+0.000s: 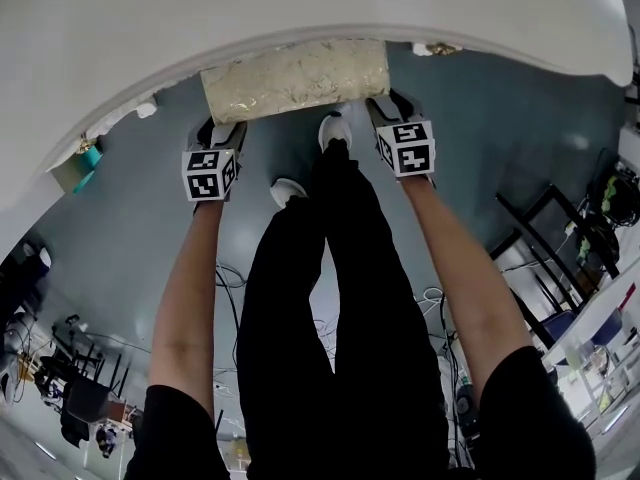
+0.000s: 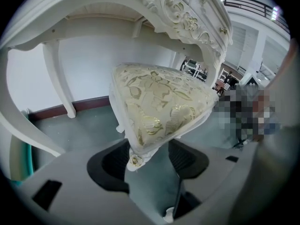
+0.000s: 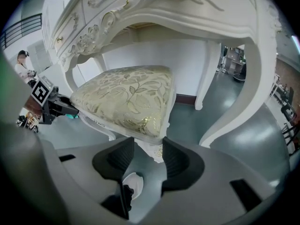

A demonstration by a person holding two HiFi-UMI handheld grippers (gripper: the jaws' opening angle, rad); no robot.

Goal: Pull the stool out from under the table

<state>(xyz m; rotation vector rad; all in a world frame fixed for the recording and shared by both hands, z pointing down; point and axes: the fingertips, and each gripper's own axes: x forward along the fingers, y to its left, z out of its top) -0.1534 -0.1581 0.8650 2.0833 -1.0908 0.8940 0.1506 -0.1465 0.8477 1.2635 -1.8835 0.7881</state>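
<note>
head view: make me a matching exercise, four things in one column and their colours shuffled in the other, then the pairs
Things:
1. stool cushion
2. table
3. floor
4. trousers

Colours:
a. black
b. white
c. cream with a gold leaf pattern
d. teal-grey

Pairs: 1-c, 2-b, 3-d, 4-a

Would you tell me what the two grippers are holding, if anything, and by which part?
Both hold the stool by its near seat corners: the left gripper clamps one corner, the right gripper the other, at the carved leg tops.
</note>
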